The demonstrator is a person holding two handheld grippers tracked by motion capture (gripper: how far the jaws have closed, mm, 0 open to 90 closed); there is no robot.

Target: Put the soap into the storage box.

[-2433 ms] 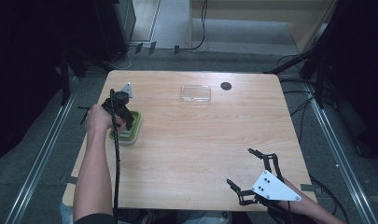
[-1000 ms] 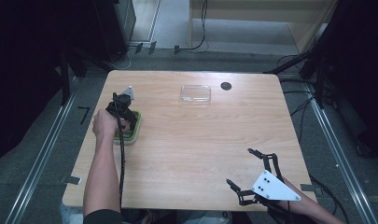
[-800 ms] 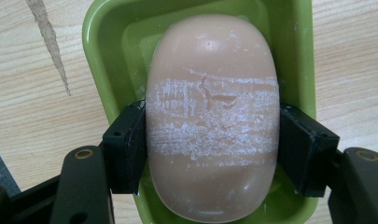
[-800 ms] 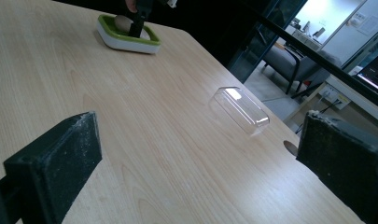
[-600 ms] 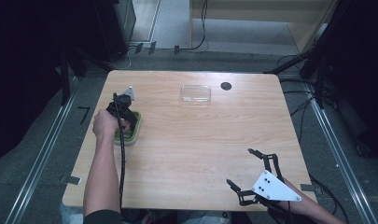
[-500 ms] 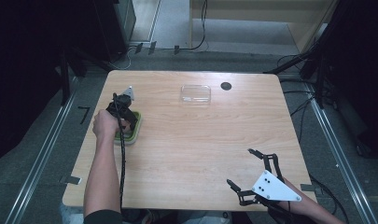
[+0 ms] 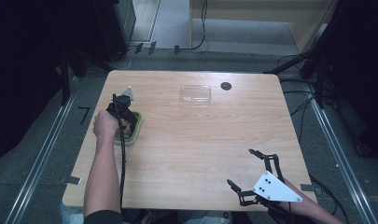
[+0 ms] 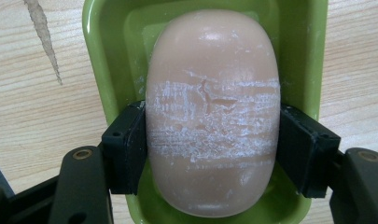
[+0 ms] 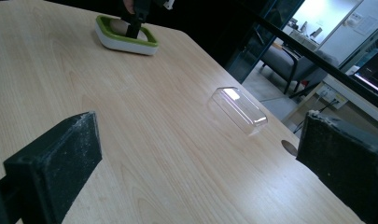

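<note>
Left gripper [image 8: 210, 154] lowered, clamping soap [image 8: 212, 109] inside dish [image 8: 107, 51] walls.

The desk [image 7: 200, 140] is pale wood with fine grain and a smooth, low-sheen finish. The soap bar [image 8: 212, 107] looks waxy and glossy, scuffed with chalky white scratches across its middle. The soap dish [image 8: 109, 56] is glossy green plastic inside, white outside. The clear lid [image 9: 239, 110] is shiny transparent plastic. The left hand-held gripper [image 8: 210, 149] has matt black pads [image 8: 126, 147], the right hand-held gripper [image 9: 196, 154] dusty ones.
</note>
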